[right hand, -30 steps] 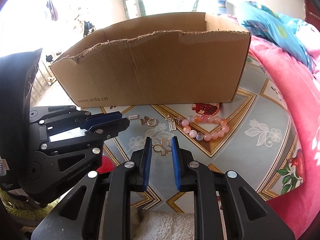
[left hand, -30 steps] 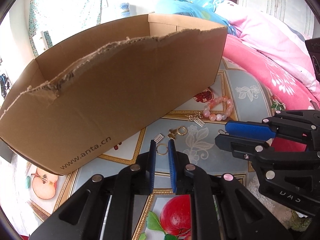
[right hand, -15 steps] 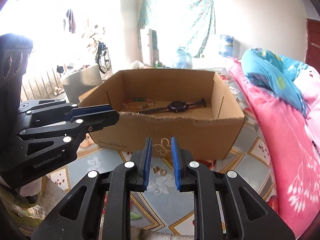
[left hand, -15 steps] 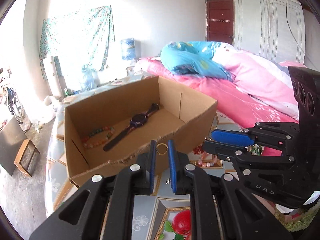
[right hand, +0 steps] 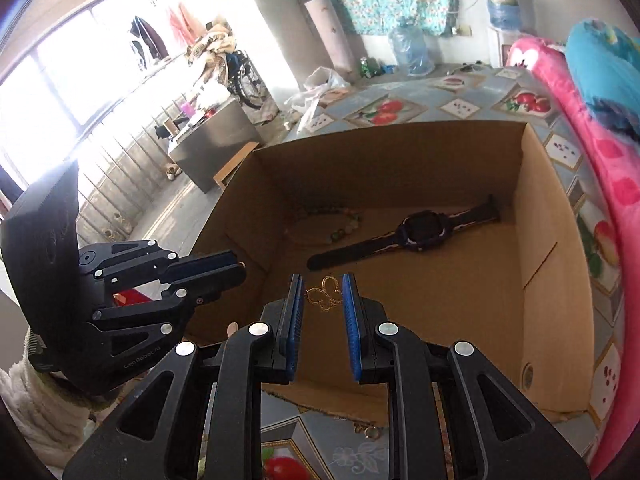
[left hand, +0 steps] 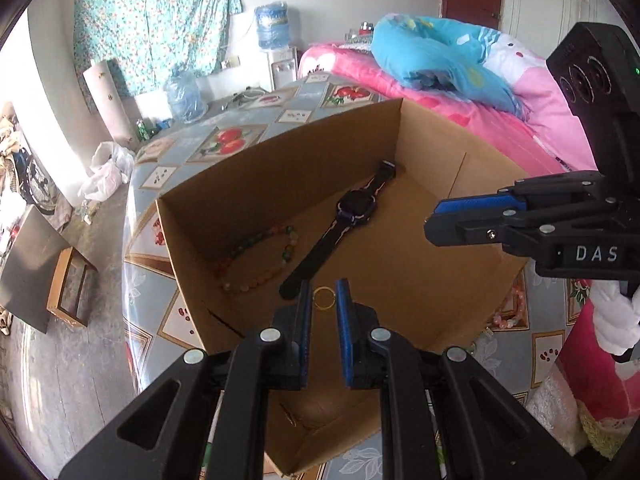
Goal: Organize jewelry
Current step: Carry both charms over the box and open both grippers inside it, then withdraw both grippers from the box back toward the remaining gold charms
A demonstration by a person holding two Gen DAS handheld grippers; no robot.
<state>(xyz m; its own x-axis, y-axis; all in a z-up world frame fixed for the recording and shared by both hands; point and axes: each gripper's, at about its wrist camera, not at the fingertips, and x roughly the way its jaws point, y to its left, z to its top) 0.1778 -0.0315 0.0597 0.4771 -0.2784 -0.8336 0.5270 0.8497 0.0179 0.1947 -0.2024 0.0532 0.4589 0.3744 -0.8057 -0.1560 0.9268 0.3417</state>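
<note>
My left gripper is shut on a small gold ring and hangs over the open cardboard box. My right gripper is shut on a gold butterfly charm above the same box. On the box floor lie a dark wristwatch and a beaded bracelet. The right gripper shows at the right edge of the left wrist view. The left gripper shows at the left of the right wrist view.
The box stands on a table with a fruit-patterned cloth. A pink bead bracelet and small gold pieces lie on the cloth outside the box. A pink quilt lies to the right. A low table stands on the floor at the left.
Both grippers have risen from the tablecloth in front of the box to above its open top, each still carrying its piece. The inside of the box has come into view.
</note>
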